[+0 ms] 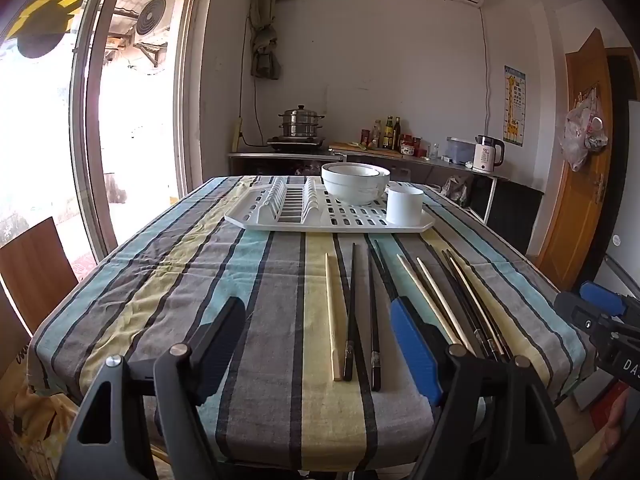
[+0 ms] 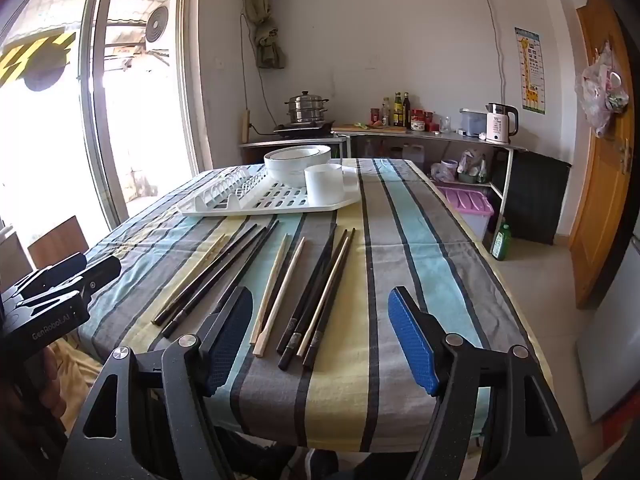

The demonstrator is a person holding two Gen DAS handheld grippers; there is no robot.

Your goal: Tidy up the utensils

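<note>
Several chopsticks lie loose on the striped tablecloth (image 1: 180, 264), some pale wooden (image 1: 332, 312), some black (image 1: 374, 320). More of them (image 1: 476, 308) lie to the right. Beyond them a white slotted drying rack (image 1: 328, 229) holds stacked white bowls (image 1: 354, 184) and a white cup (image 1: 404, 206). My left gripper (image 1: 320, 344) hovers open above the near ends of the left chopsticks, holding nothing. My right gripper (image 2: 320, 342) is open and empty over the wooden pair (image 2: 280, 288) and a black bundle (image 2: 320, 292). Each gripper shows at the edge of the other's view.
A wooden chair (image 1: 36, 272) stands at the table's left, by a glass door. Behind the table a counter carries a steamer pot (image 1: 301, 122), bottles and a white kettle (image 1: 486, 154). On the floor at the right are a purple bin (image 2: 466, 204) and a green bottle (image 2: 501, 242).
</note>
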